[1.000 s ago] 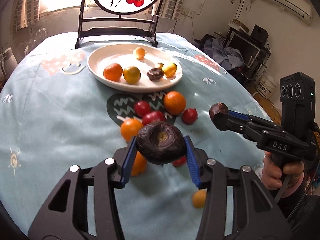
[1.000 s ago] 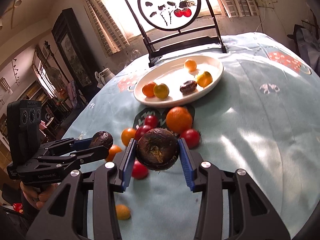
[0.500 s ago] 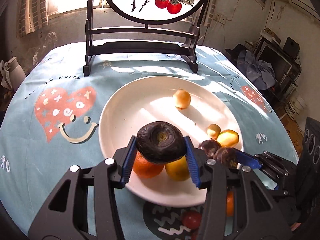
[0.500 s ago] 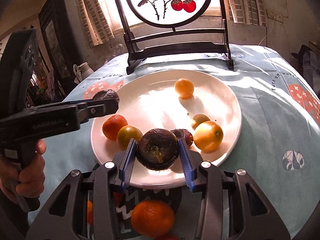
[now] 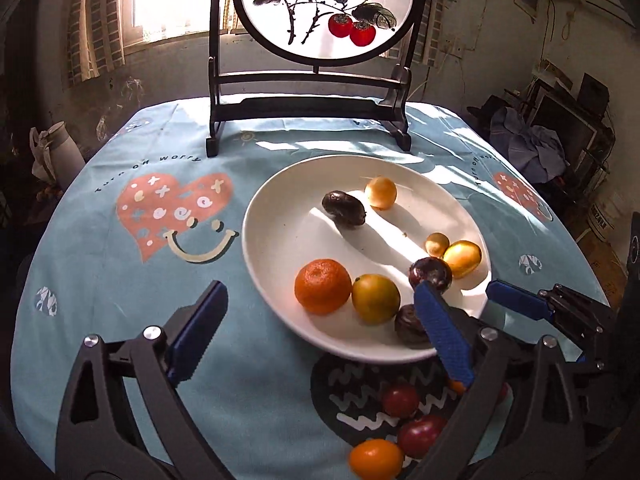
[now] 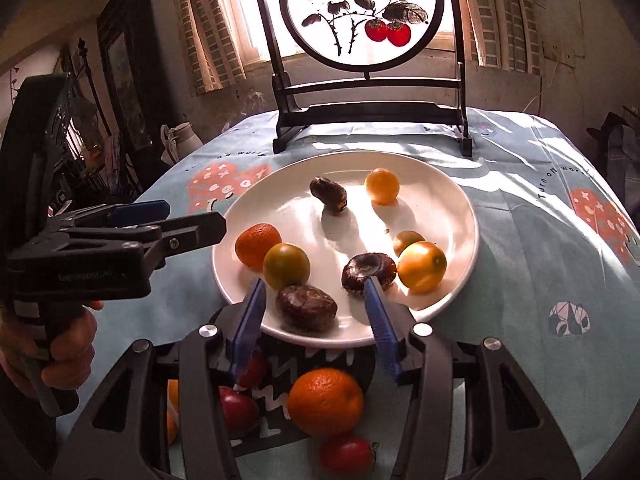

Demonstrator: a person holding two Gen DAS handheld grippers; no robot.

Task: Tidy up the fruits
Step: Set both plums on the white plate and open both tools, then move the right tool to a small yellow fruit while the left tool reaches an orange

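Both tools stand with their blue pads wide apart and hold nothing. The left tool point(image 5: 320, 328) hovers at the near left edge of the plate point(image 5: 272, 248); its left pad sits over the blue cloth point(image 5: 100, 280), its right pad over the plate's near rim. From the right wrist view the left tool point(image 6: 176, 220) shows side on, at the plate's left rim, gripped by a hand point(image 6: 52, 340).

The right tool point(image 6: 316, 320) straddles the plate's near rim, with a dark wrinkled fruit point(image 6: 307, 307) lying on the plate between its pads; whether the pads touch it cannot be told. A second dark fruit point(image 6: 369, 272) sits just beyond the right pad, beside a yellow fruit point(image 6: 422, 266) and a smaller greenish one point(image 6: 408, 242). A third dark fruit point(image 6: 329, 195) lies toward the far side, near a small orange fruit point(image 6: 382, 185). On the plate's left are a mandarin point(image 6: 257, 245) and a yellow-green fruit point(image 6: 286, 266), touching.

Off the plate, on the desk nearer the cameras, lie an orange point(image 6: 325, 402), red fruits point(image 6: 346, 452) and, in the left wrist view, a small orange fruit point(image 5: 375, 459) on a dark patterned patch point(image 5: 352, 384).

A round painted screen point(image 5: 328, 12) on a dark stand rises behind the plate.
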